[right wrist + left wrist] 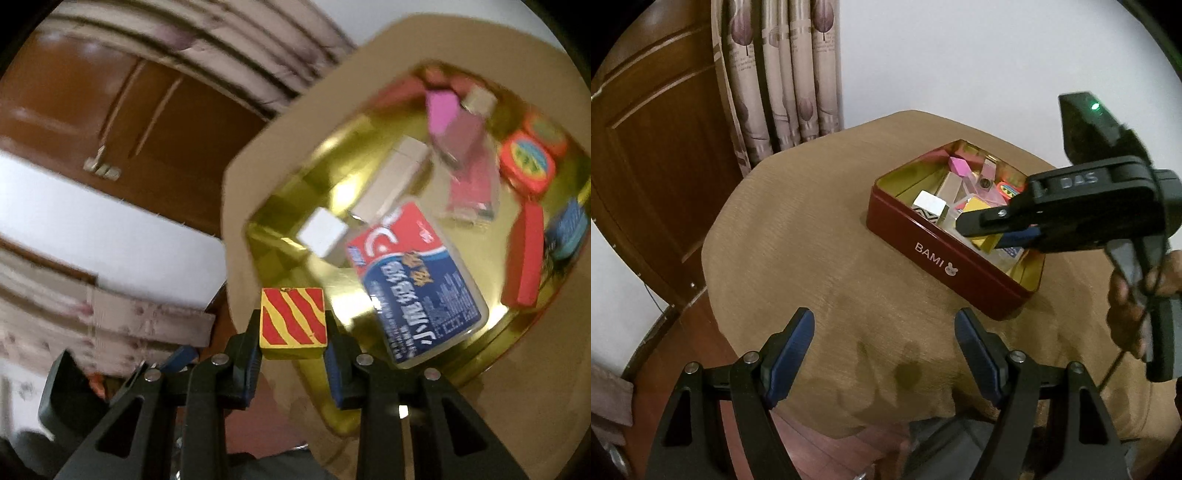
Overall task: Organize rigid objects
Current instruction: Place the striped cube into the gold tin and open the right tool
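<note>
I am partway through tidying, by my reading: the surface [820, 258], draped in a tan cloth, carries one red tin [945, 258] with a gold lining, sitting toward two o'clock in my left camera's view, and the tin already holds a jumble of small hard things. The step in hand is carrying one more piece to it.

Inside the tin, from my right camera, lie a blue-and-red packet [417, 280] near the centre, a red bar [524, 258] at three o'clock, a pink bottle [469, 162] toward one o'clock, a round red-rimmed piece [528, 166] beside it, a pale box [395, 177] and a white cube [321, 232] toward the tin's ten o'clock side.

My right gripper [293, 354] has its fingers clamped on a block [293, 317] painted in red and yellow stripes, one pad against each side. In my left camera that gripper hangs over the tin's three o'clock end, fingers pointing down into it.

The next move, as I judge it, calls for finding a bare patch of gold floor, perhaps the near corner at seven o'clock of the packet, lowering the block there and only then letting the pads part.

My left gripper [884, 354] hovers low over the cloth with its fingers [792, 354] standing well apart, holding nothing and touching nothing.
</note>
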`<state>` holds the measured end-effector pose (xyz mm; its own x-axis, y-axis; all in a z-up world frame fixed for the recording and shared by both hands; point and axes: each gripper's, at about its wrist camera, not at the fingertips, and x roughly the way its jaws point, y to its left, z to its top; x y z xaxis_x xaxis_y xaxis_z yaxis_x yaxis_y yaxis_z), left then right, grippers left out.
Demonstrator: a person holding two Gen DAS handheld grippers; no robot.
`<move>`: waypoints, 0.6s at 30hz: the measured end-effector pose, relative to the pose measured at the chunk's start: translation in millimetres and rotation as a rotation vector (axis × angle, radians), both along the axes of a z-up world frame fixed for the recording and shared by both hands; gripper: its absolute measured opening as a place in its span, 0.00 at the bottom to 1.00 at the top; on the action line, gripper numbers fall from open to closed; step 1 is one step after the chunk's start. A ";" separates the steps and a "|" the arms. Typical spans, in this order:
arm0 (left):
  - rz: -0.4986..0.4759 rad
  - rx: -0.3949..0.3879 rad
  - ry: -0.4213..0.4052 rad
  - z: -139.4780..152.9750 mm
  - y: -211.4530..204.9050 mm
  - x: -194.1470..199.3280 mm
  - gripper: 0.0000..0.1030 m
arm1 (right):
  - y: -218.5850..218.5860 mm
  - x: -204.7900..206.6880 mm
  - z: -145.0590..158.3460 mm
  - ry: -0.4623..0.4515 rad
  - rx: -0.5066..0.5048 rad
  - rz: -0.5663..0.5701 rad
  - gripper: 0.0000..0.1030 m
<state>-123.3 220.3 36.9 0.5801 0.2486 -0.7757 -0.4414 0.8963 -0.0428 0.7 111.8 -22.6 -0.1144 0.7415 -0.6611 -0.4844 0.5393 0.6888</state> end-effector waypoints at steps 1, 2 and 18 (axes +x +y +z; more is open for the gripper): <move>-0.001 -0.004 0.001 -0.7 0.6 0.1 0.73 | 2.7 2.4 -4.2 -0.003 -0.018 -0.020 0.29; -0.001 -0.008 0.003 -1.5 1.3 0.6 0.73 | 4.7 2.6 -5.7 -0.021 -0.039 -0.037 0.29; -0.008 -0.029 0.020 -8.1 4.4 4.4 0.73 | 14.9 -39.3 9.6 -0.359 -0.231 -0.155 0.36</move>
<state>-118.9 224.7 28.8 0.5663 0.2216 -0.7938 -0.4356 0.8981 -0.0600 -38.6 126.7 -13.0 0.2530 0.5601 -0.7888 -0.5724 0.7440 0.3448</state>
